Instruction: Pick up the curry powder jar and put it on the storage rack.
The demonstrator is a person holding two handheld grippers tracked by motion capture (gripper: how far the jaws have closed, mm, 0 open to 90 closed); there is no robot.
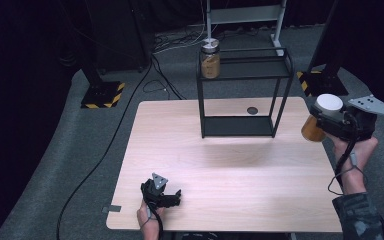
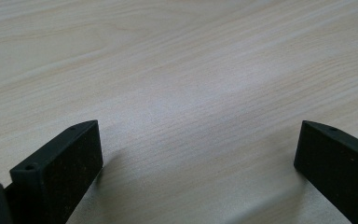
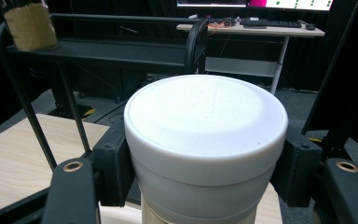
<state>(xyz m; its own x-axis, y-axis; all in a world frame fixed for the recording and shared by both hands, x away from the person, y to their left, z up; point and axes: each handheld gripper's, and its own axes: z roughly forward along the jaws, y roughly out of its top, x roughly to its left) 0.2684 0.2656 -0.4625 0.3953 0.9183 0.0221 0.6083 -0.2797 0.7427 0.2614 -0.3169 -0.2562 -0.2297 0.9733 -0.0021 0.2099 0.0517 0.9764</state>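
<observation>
A light wooden table (image 1: pixel 220 165) stands on grey carpet, and at its far side sits a black two-tier metal rack (image 1: pixel 242 95) with an upper and a lower shelf. On the left end of the upper shelf stands a glass jar (image 1: pixel 210 60) with a silvery lid and tan contents; the right gripper view catches its lower part at the top left corner, on the same shelf. A small dark round spot (image 1: pixel 252 110) lies on the tabletop just behind the rack's lower shelf; whether it is a hole or a cap cannot be told at this size. The right gripper (image 1: pixel 325 120) is held up near the table's right edge, beside the rack's right end, and its jaws are clamped on a second jar with a white lid (image 3: pixel 205 140); in the high view the amber body of this jar shows under the lid. In the right gripper view the two black jaws press against the lid's sides, left and right, with the jar upright between them. The left gripper (image 1: pixel 172 197) is near the table's front edge, left of centre, held by the person's left hand (image 1: pixel 149 217). In the left gripper view its jaws stand wide apart with bare wood grain between them, low over the tabletop.
</observation>
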